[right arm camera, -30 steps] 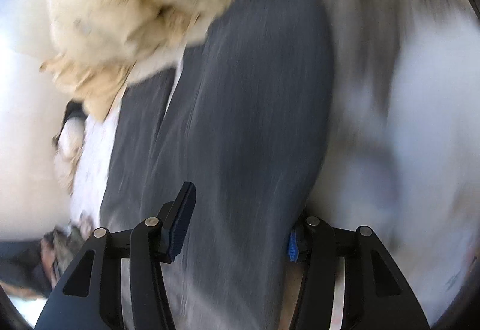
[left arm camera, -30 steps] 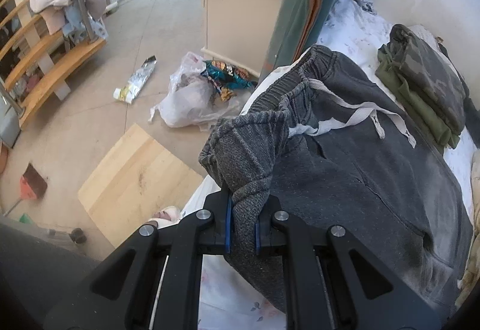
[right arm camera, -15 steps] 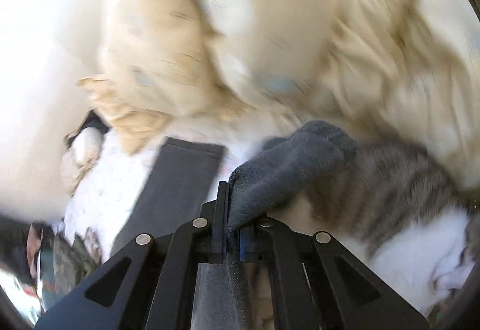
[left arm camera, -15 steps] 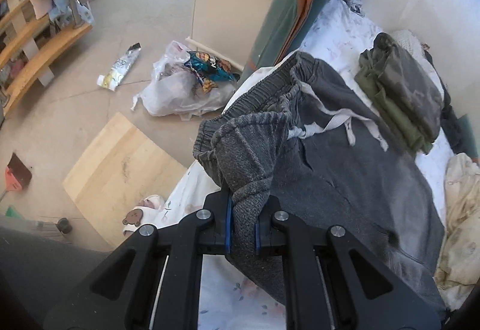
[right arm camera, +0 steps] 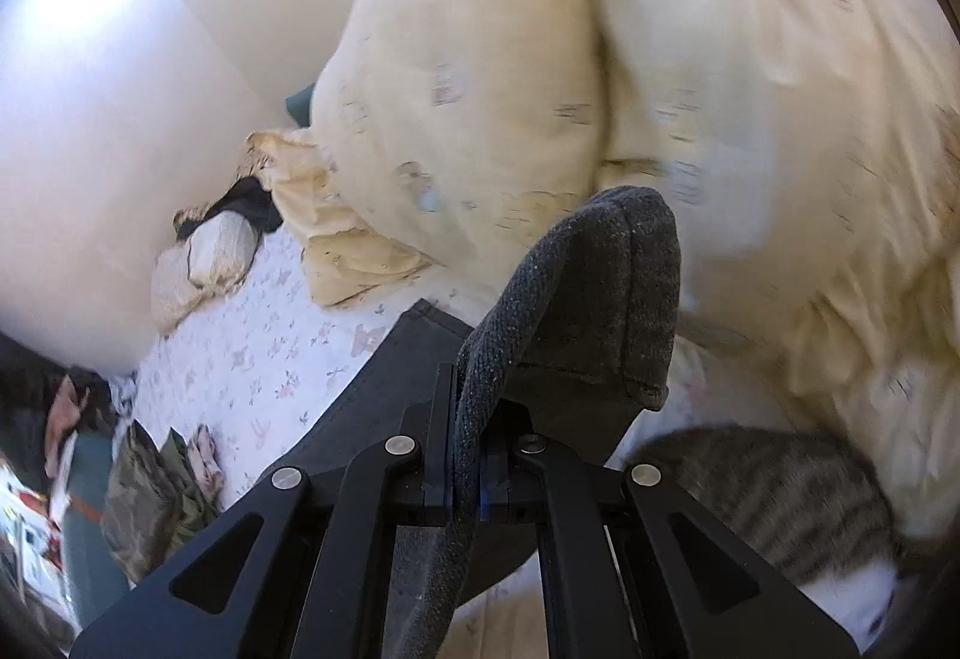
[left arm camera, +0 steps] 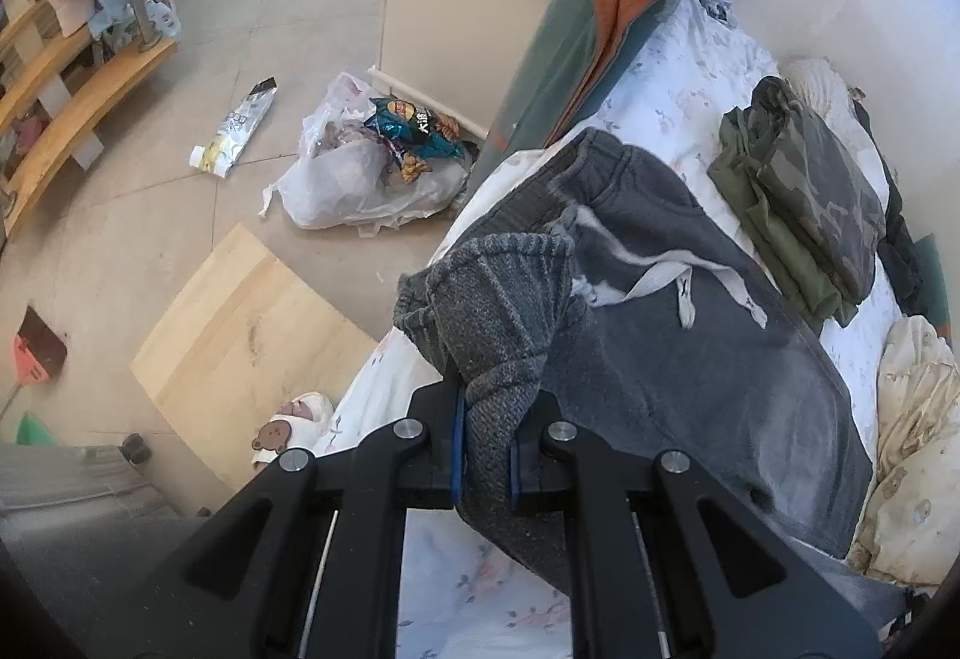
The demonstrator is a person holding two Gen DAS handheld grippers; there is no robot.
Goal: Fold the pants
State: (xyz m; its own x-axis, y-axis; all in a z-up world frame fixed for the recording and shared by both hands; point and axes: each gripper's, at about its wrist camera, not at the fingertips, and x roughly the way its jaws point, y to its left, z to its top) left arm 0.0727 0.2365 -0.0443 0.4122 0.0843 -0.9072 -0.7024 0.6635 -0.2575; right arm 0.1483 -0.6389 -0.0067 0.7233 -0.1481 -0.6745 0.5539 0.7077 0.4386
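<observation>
Floral bedsheet covers the bed on which dark grey pants lie spread. Nearest, the left gripper is clamped on a bunched fold at the waistband, near the bed's edge; the right gripper is clamped on a leg cuff lifted off the sheet. Beyond the waistband, a white drawstring crosses the pants. Farther, folded camouflage clothes rest on the sheet. A cream quilt rises behind the lifted cuff; a striped cat sits beside it.
</observation>
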